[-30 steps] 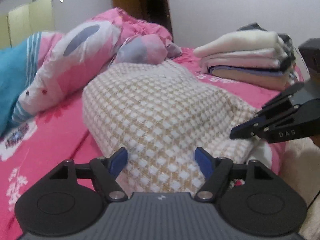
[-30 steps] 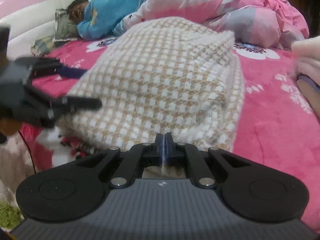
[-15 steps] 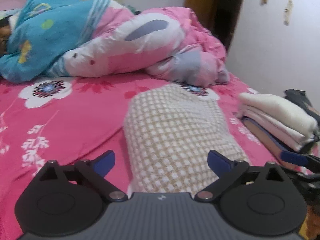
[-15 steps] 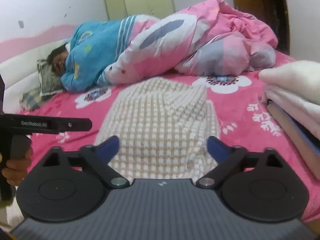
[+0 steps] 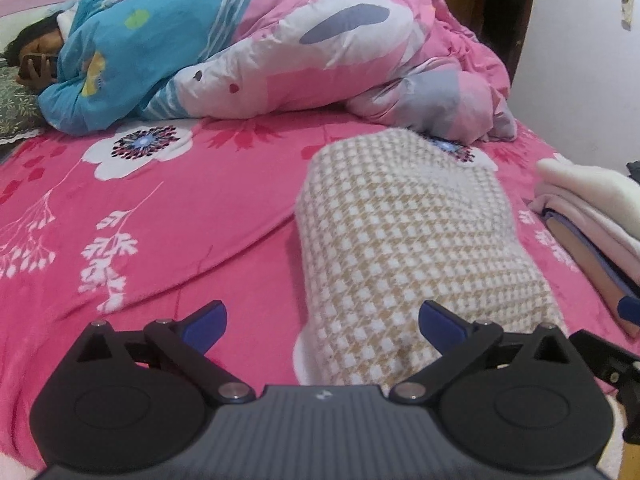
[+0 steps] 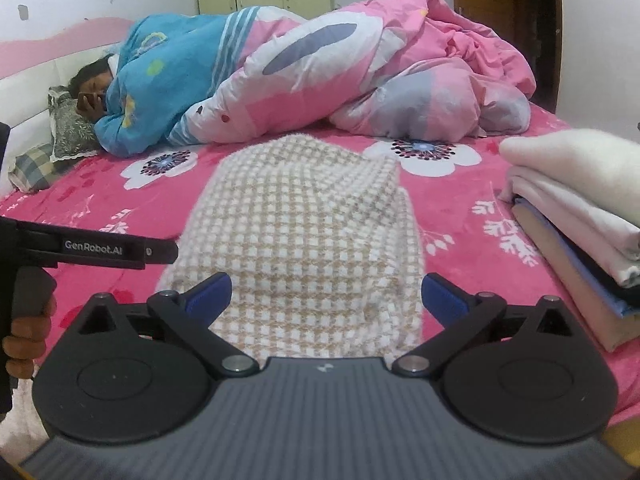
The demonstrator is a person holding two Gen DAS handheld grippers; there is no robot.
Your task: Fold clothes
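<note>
Folded checked garment between clothes stack (right) and quilt.

Both wrist cameras look down across the bed from near its front edge. They share the folded checked garment, left view from further left.

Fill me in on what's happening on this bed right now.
A person is folding clothes with a handheld gripper in each hand. The checked beige-and-white garment lies folded on the pink floral bedspread. The left gripper and right gripper both stand wide open above its near end, holding nothing. A stack of folded clothes sits to the right of it. Farther back, another person lies under a pink and blue quilt.
</note>
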